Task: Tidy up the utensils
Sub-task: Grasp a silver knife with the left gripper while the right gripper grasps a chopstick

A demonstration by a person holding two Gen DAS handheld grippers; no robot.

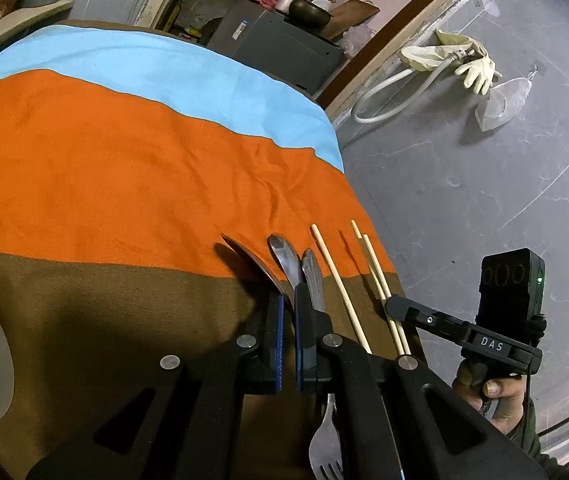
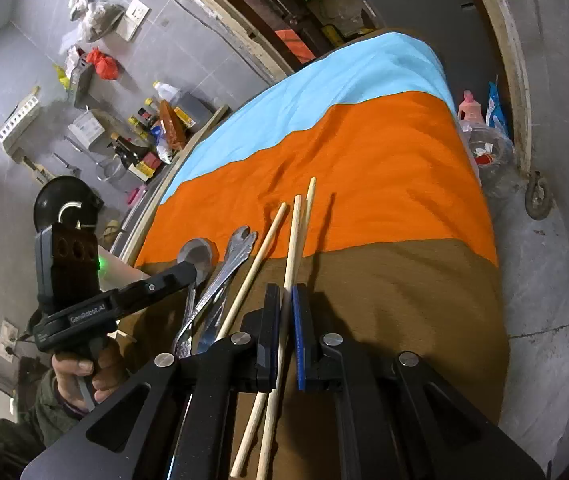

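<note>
Where the cloth [image 1: 124, 168] over the surface passes from its orange band to its brown one, I count the utensils laid side by side near the right edge. Item: one large steel spoon [image 1: 250, 258], bowl turned on edge, outermost on the left. Item: a smaller steel spoon [image 1: 284, 252], bright and polished, its handle running down between the pads of my left gripper [image 1: 288, 312], whose jaws are almost fully closed around it. Item: a steel handle with a ridged pattern [image 1: 312, 276], just beside that spoon. Item: a steel fork [image 1: 326, 446], tines toward the camera, low in the left wrist view under the gripper body. Item: three pale wooden chopsticks [image 2: 262, 248], plain and round. One lies alone beside the steel pieces; the other two lie close together, and one of that pair [image 2: 293, 248] passes between the pads of my right gripper [image 2: 284, 312], jaws drawn nearly together on it. Markings: the right gripper's body reads "DAS" in white letters in the left wrist view; the left gripper's body reads "GenRobot.AI" in the right wrist view. Each gripper is held by a hand [image 1: 492, 392], and each carries a small green light.
</note>
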